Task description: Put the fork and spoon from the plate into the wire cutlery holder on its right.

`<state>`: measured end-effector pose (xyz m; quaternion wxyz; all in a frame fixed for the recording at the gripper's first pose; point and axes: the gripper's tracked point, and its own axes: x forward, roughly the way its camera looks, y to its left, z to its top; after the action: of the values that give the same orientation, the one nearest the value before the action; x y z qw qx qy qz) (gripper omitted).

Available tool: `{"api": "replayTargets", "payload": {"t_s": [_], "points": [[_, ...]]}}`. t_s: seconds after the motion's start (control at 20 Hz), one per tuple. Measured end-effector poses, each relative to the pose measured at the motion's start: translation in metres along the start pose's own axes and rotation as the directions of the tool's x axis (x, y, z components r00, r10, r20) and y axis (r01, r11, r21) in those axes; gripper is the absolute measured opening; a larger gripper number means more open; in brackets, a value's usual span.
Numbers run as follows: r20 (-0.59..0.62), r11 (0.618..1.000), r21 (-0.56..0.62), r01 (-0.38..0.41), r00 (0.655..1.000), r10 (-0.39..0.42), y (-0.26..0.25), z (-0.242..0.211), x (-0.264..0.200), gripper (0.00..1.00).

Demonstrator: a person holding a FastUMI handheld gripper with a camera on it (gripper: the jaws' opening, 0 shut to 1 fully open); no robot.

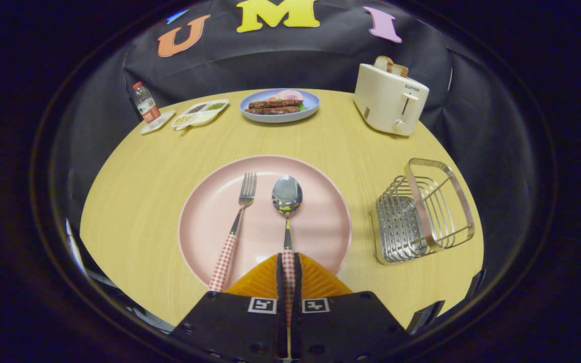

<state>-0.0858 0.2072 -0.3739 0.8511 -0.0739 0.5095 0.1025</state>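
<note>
A pink plate [315, 222] lies on the round wooden table just ahead of my fingers. On it a fork [235, 227] with a red-checked handle lies to the left of a spoon [287, 201], whose shiny bowl points away from me. My gripper [288, 262] is shut on the spoon's checked handle, which runs back between the two fingers. The fork's handle end sits just left of the fingers, untouched. To the right of the plate stands the wire cutlery holder [421, 212], with nothing in it that I can see.
At the table's far side are a blue plate of food [279, 105], a cream toaster [389, 98] with bread in it, a white divided dish [200, 112] and a small water bottle [146, 103]. Bare wood separates these from the pink plate.
</note>
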Motion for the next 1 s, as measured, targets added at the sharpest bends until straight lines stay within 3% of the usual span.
{"api": "replayTargets", "payload": {"t_s": [0.4,0.75,1.0], "points": [[-0.035,0.99,0.106,-0.094,0.995,0.098,-0.02,0.064,-0.087,0.03],[-0.172,0.993,0.115,-0.023,0.984,0.043,-0.101,0.079,-0.133,0.03],[-0.354,0.993,0.115,0.007,0.934,0.034,-0.13,0.057,-0.135,0.03]]}}
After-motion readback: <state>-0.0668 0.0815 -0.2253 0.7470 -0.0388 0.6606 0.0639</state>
